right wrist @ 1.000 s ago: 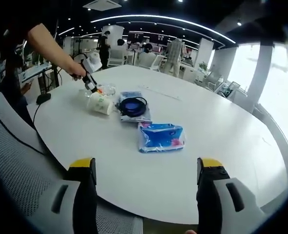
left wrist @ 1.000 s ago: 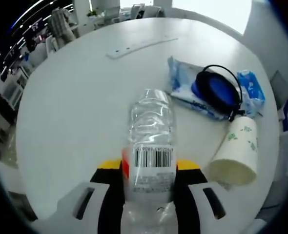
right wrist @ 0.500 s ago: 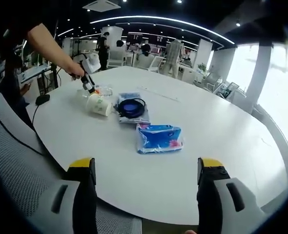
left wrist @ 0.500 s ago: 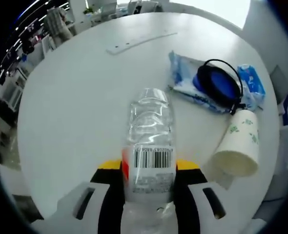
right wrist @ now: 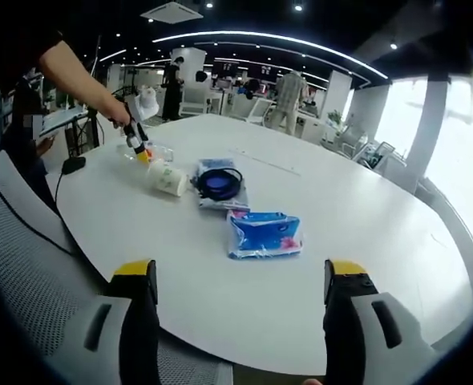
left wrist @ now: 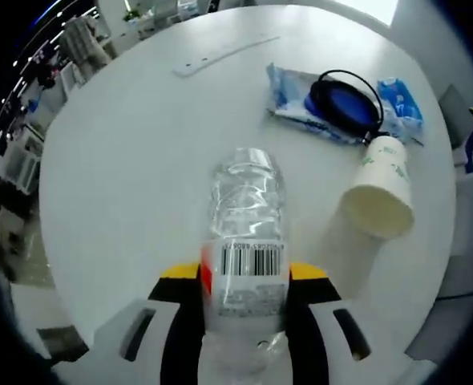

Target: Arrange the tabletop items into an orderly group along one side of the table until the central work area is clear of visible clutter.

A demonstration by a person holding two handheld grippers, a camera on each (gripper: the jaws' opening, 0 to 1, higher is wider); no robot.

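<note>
In the left gripper view, the left gripper (left wrist: 244, 293) is clenched around a clear, ribbed plastic bottle (left wrist: 245, 233). The bottle runs up the lower middle of the frame from between the yellow-tipped black jaws, its white barcode label sitting right at the jaw tips. Beneath it spreads the round, smooth white surface (left wrist: 132, 160).

At the right of that frame a paper cup (left wrist: 378, 197) with a faint green print lies on its side, its open mouth turned toward the lower right. Just above the cup, in the upper right, a blue disc-shaped object ringed by a thin black cord (left wrist: 342, 106) rests on a crinkled blue-and-white soft pack (left wrist: 289, 92). A second, brighter blue pack (left wrist: 402, 108) lies at the far right edge. A long, flat white strip (left wrist: 220, 54) lies at the top centre.

In the right gripper view, the right gripper (right wrist: 243, 309) is spread wide with nothing between its jaws, at the bottom of the frame over the near edge of the surface. The glossy blue pack (right wrist: 264, 234) lies at centre, apart from the cup, disc and pack clustered in the upper left. There a person's hand (right wrist: 123, 119) holds the left gripper and bottle.
</note>
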